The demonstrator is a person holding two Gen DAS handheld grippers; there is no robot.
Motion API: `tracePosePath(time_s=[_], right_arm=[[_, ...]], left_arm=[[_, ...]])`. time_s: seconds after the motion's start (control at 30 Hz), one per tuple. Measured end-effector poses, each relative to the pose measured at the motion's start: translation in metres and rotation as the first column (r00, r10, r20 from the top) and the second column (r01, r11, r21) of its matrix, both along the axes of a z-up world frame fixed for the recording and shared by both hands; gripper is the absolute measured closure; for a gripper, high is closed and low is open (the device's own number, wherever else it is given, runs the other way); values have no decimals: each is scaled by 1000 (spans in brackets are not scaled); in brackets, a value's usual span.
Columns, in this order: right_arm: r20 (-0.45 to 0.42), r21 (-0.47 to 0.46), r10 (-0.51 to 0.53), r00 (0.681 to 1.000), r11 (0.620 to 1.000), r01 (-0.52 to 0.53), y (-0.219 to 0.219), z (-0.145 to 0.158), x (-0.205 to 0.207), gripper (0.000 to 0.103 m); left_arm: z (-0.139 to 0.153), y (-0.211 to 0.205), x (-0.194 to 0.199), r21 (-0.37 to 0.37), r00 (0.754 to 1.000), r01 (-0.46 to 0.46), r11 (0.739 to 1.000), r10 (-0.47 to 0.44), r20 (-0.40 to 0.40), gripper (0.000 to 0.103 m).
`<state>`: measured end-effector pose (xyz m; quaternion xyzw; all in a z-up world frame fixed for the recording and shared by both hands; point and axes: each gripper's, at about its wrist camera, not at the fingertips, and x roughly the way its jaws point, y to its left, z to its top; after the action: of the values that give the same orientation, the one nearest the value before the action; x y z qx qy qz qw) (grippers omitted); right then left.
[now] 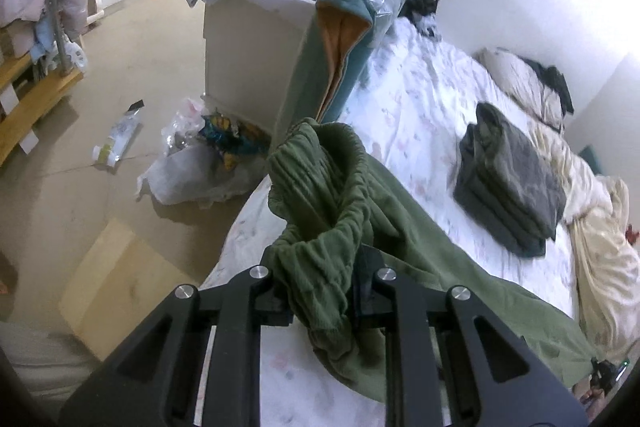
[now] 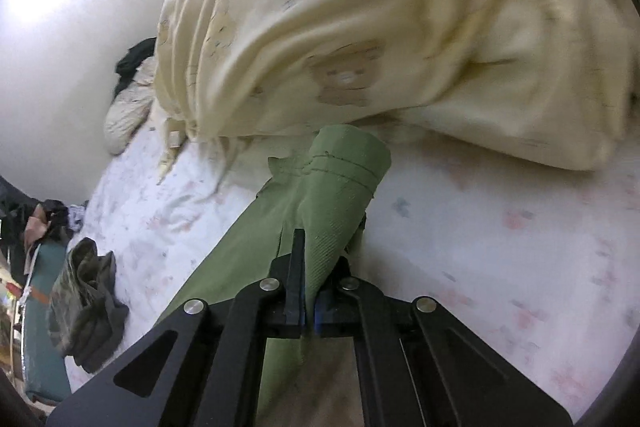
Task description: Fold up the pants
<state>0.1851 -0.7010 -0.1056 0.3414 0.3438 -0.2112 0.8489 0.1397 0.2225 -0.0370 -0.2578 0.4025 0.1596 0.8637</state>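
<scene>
Green pants (image 1: 420, 247) lie stretched across a bed with a white flowered sheet (image 1: 424, 115). My left gripper (image 1: 320, 291) is shut on the pants' gathered elastic waistband, which bunches up in front of the jaws near the bed's edge. In the right wrist view my right gripper (image 2: 308, 283) is shut on the hemmed cuff end of a pants leg (image 2: 340, 179), held just above the sheet (image 2: 500, 227). The rest of the leg runs down to the left under the gripper.
A folded dark grey garment (image 1: 508, 183) lies on the bed, also in the right wrist view (image 2: 86, 299). A cream duvet (image 2: 380, 27) is heaped just beyond the cuff. A teal blanket (image 1: 340, 47), cluttered cabinet (image 1: 256, 39) and floor litter (image 1: 200, 155) lie past the bed edge.
</scene>
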Motion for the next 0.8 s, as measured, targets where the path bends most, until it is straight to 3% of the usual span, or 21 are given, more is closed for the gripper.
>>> tracePosePath(time_s=[0.1,0.2,0.3,0.4,0.5,0.6,0.67,0.7,0.73,0.77,0.8], right_arm=[[-44,3,-49,998,999,49,3,18,-44,102],[-132,-52,-62,989,997,55,15,34,-80,102],[-222,-20,-81,972,997,79,19,39,-113,102],[-415,0,-105,904,993,115,25,18,-123,102],[-520,-29,-123,845,992,127,31,-1,-125,102],[-584,-26,-118,803,992,127,27,-20,-127,100],[-666,-24,-108,738,992,124,25,-39,-129,86],[-720,-41,-115,685,992,123,25,-47,-129,60],[-744,-61,-128,656,990,125,25,-49,-129,41],[-757,-108,-159,634,987,118,27,-46,-129,36],[-749,-161,-191,635,981,106,29,-37,-127,35]], left_arm=[[13,15,-28,-28,1000,10,1000,-11,-29,87],[29,28,-66,-15,997,44,999,-45,-61,87],[26,37,-86,-17,989,85,996,-87,-122,87],[2,37,-88,19,970,123,992,-116,-214,86],[-27,39,-85,-30,940,117,993,-121,-320,86],[-32,33,-87,28,924,155,988,-135,-357,85],[-38,30,-92,61,913,171,983,-135,-385,84],[-44,27,-94,80,903,186,979,-138,-408,84],[-50,24,-96,96,894,199,975,-140,-426,83],[-55,23,-97,109,884,213,971,-144,-445,83],[-62,21,-99,116,873,228,967,-150,-465,83]])
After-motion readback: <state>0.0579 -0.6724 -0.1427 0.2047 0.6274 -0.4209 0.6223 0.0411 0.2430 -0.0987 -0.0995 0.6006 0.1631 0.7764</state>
